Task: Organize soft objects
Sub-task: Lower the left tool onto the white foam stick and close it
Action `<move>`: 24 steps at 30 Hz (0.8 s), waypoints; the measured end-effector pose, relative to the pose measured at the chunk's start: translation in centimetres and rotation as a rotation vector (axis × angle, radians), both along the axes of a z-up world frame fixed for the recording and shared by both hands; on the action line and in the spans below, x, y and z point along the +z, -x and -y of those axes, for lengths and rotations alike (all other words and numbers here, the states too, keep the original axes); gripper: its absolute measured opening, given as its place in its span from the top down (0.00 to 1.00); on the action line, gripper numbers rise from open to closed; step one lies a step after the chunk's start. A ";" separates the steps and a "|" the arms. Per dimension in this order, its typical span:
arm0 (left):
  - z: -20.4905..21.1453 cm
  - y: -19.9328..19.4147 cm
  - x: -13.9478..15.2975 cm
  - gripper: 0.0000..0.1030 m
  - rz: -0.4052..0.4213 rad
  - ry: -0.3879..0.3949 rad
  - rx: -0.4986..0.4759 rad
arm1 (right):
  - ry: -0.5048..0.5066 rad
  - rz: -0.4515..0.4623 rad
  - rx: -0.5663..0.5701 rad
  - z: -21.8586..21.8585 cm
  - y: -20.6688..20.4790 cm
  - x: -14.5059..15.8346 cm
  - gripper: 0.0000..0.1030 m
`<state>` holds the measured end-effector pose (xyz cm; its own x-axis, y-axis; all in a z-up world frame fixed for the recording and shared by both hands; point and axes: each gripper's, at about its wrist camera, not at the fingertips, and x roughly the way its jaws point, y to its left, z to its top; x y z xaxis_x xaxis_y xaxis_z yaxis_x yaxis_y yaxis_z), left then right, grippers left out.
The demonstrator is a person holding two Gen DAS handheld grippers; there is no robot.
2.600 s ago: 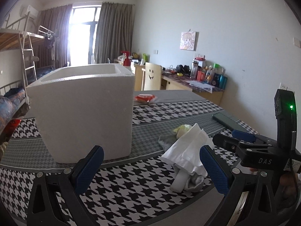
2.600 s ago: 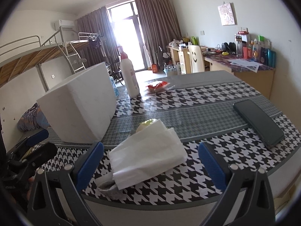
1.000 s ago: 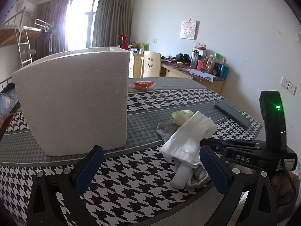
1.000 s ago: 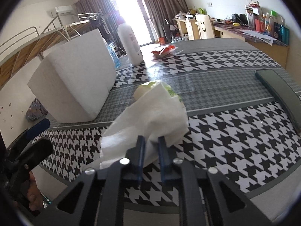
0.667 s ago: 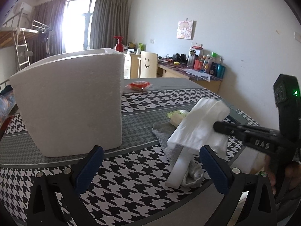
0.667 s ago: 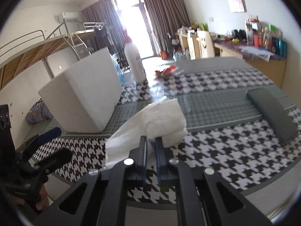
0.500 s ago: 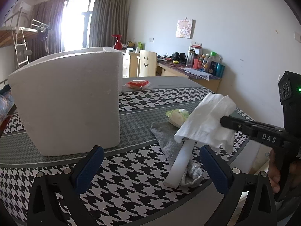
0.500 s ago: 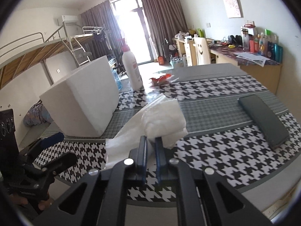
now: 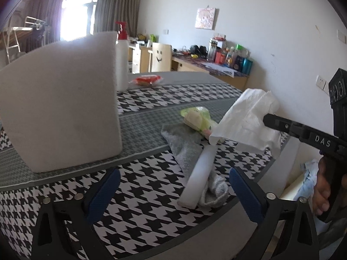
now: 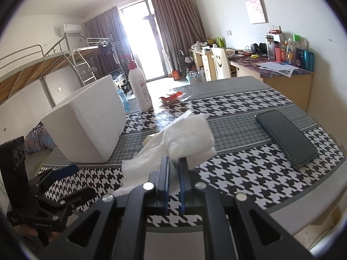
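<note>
My right gripper (image 10: 174, 162) is shut on a white paper tissue (image 10: 184, 138), holding it in the air above the table. From the left wrist view the same tissue (image 9: 247, 119) hangs from the right gripper (image 9: 265, 118) over the table's right side. Under it lie a grey sock (image 9: 186, 143), a white foam stick (image 9: 200, 177) and a pale green-yellow soft item (image 9: 196, 118). A white foam box (image 9: 60, 108) stands at the left. My left gripper (image 9: 173, 191) is open near the table's front edge, nothing between its blue pads.
A dark phone (image 10: 286, 136) lies on the right of the houndstooth table (image 10: 238, 169). A white pump bottle (image 10: 138, 86) and a red packet (image 10: 171, 98) sit at the far side. Beyond are a desk, a chair and a bunk bed.
The right gripper closed on the tissue and lifted it off the pile, uncovering the sock and foam stick. The left gripper stayed open and barely moved.
</note>
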<state>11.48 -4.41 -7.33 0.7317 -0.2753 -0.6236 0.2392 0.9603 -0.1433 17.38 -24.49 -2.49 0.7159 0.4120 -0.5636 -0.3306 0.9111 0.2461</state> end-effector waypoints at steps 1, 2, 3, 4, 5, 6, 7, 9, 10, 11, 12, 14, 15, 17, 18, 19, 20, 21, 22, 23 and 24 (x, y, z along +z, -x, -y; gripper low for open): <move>0.1 -0.2 -0.2 0.10 -0.011 -0.003 -0.004 | -0.002 0.000 -0.002 0.1 0.1 0.0 0.89; 0.1 -0.4 -0.4 0.16 -0.025 -0.008 -0.006 | -0.006 0.001 -0.004 0.1 0.1 0.0 0.89; 0.3 -0.7 -0.7 0.19 -0.046 -0.015 -0.012 | -0.010 0.004 -0.005 0.2 0.2 0.0 0.89; 0.5 -0.9 -0.9 0.23 -0.062 -0.020 -0.019 | -0.013 0.007 -0.006 0.2 0.3 0.1 0.89; 0.6 -0.9 -1.0 0.25 -0.071 -0.026 -0.021 | -0.015 0.010 -0.006 0.2 0.4 0.1 0.89; 0.7 -1.0 -1.1 0.25 -0.078 -0.033 -0.023 | -0.017 0.012 -0.006 0.2 0.4 0.2 0.89; 0.9 -1.0 -1.3 0.25 -0.083 -0.039 -0.029 | -0.019 0.013 -0.004 0.2 0.4 0.2 0.89; 1.1 -0.8 -1.5 0.26 -0.087 -0.044 -0.038 | -0.018 0.012 -0.001 0.1 0.5 0.1 0.89; 1.2 -0.7 -1.5 0.27 -0.090 -0.045 -0.043 | -0.018 0.011 0.000 0.1 0.5 0.1 0.89; 1.3 -0.8 -1.6 0.28 -0.094 -0.048 -0.048 | -0.019 0.010 0.001 0.1 0.5 0.1 0.89; 1.4 -0.8 -1.7 0.30 -0.096 -0.051 -0.050 | -0.018 0.009 0.004 0.1 0.5 0.1 0.89; 1.7 -1.2 -2.0 0.39 -0.107 -0.063 -0.055 | -0.020 0.011 0.006 0.1 0.5 0.1 0.89; 1.8 -1.4 -2.2 0.42 -0.118 -0.064 -0.056 | -0.023 0.011 0.007 0.2 0.5 0.1 0.89; 1.9 -1.7 -2.6 0.47 -0.141 -0.063 -0.064 | -0.024 0.011 0.007 0.2 0.5 0.1 0.89; 2.0 -1.8 -2.8 0.48 -0.147 -0.062 -0.067 | -0.026 0.009 0.009 0.2 0.6 0.1 0.89; 2.1 -1.7 -2.8 0.49 -0.147 -0.064 -0.071 | -0.026 0.010 0.009 0.2 0.6 0.1 0.89; 2.1 -1.7 -2.7 0.53 -0.146 -0.062 -0.074 | -0.026 0.010 0.009 0.2 0.6 0.1 0.89; 2.1 -1.7 -2.7 0.55 -0.149 -0.057 -0.083 | -0.026 0.010 0.009 0.2 0.6 0.1 0.89; 2.2 -1.7 -2.8 0.58 -0.149 -0.058 -0.090 | -0.026 0.009 0.009 0.2 0.6 0.1 0.89; 2.3 -1.6 -2.7 0.61 -0.147 -0.063 -0.093 | -0.027 0.009 0.010 0.1 0.6 0.1 0.89; 2.4 -1.6 -2.8 0.64 -0.147 -0.064 -0.097 | -0.027 0.009 0.010 0.1 0.7 0.1 0.89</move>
<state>13.08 -6.77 -10.08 0.6034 -0.2967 -0.7402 0.3126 0.9419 -0.1228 16.68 -24.62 -2.42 0.7166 0.4343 -0.5457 -0.3424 0.9007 0.2672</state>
